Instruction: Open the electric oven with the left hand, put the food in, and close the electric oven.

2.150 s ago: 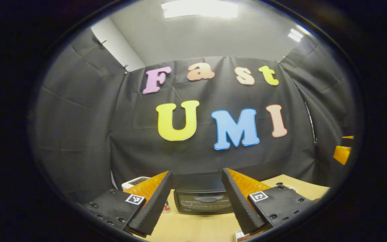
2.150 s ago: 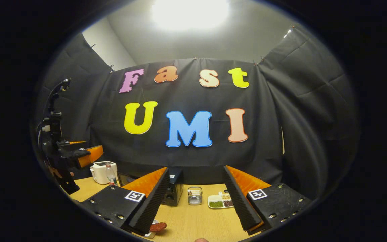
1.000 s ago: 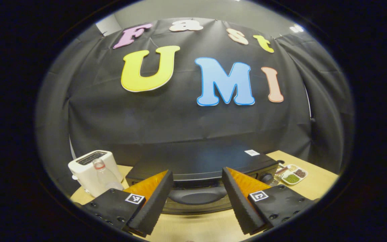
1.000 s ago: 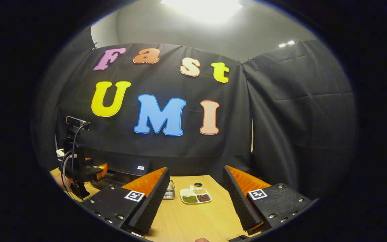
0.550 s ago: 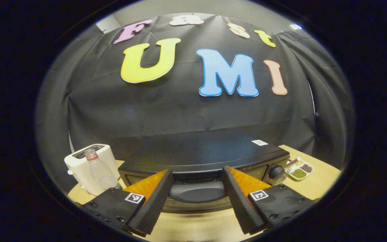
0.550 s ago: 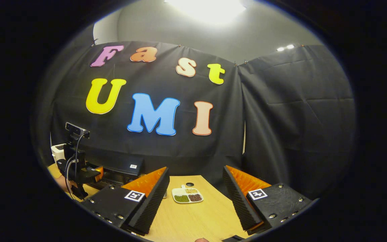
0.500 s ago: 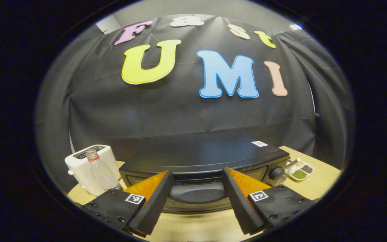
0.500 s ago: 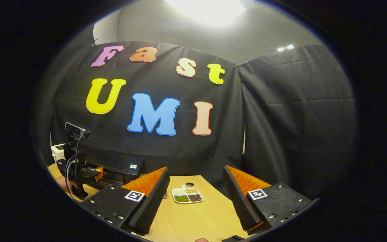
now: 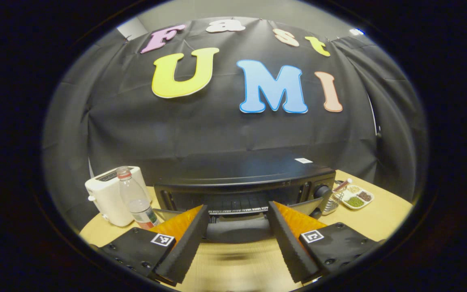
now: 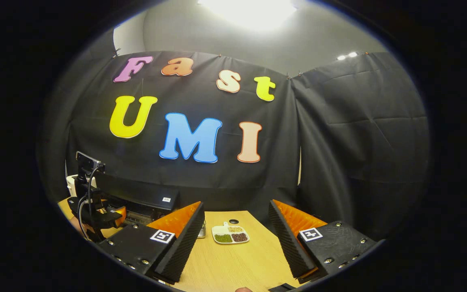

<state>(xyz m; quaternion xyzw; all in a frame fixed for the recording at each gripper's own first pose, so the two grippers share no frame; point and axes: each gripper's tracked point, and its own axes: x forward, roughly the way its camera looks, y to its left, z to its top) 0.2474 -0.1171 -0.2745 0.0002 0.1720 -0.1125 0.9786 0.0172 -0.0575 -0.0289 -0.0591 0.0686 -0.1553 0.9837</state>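
Observation:
The black electric oven (image 9: 241, 174) stands on the wooden table straight ahead in the left gripper view. Its door (image 9: 164, 211) is tilted a little outward at the top, and a rack (image 9: 237, 201) shows through the gap. My left gripper (image 9: 237, 207) is open, with the door handle (image 9: 237, 233) lying between and just below its fingers. In the right gripper view the oven (image 10: 148, 198) sits at the far left with the left gripper (image 10: 112, 215) in front of it. My right gripper (image 10: 236, 204) is open above the table with nothing between its fingers.
A white toaster (image 9: 110, 194) and a clear plastic bottle (image 9: 136, 198) stand left of the oven. On its right are a small wire basket (image 9: 330, 202) and a white dish of beans (image 9: 357, 196), also seen as the dish (image 10: 230, 235). Bare wooden table (image 10: 233, 263) lies below the right gripper.
My left gripper came down to the oven handle, then drew back; the oven door went from shut to slightly tilted open. The right gripper barely moved.

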